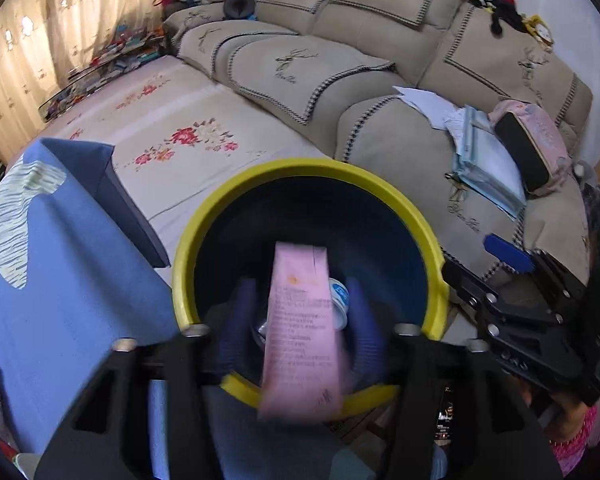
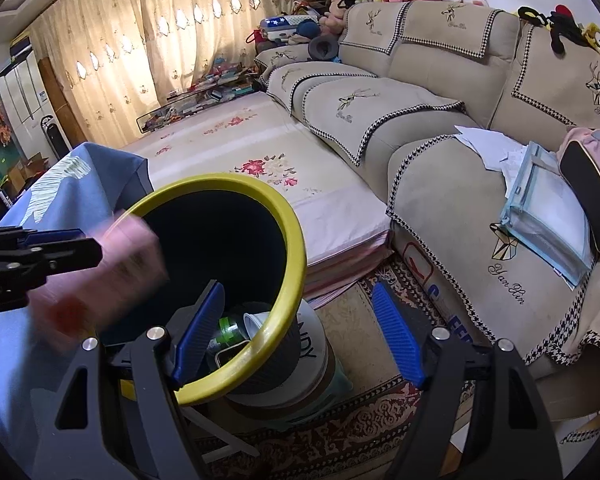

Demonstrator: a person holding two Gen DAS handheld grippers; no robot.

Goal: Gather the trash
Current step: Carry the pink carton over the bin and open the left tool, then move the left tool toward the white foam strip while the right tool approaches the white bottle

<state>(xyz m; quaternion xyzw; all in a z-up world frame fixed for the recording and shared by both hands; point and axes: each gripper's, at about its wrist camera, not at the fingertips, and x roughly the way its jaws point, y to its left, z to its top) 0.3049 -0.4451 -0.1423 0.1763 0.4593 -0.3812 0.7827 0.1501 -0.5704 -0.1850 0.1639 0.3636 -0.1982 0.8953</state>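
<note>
Left gripper over the mouth of the yellow-rimmed bin, jaws apart, blurred pink carton loose between them, a white cup down inside at 3 o'clock of it; right gripper spread and empty, straddling the bin's rim.

A beige sofa carries papers, beside a blue tablecloth.

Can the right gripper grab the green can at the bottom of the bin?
Probably yes. The right gripper is open and empty at the yellow rim of the bin, and the green can lies uncovered below. The deep bin wall may crowd its fingers.
</note>
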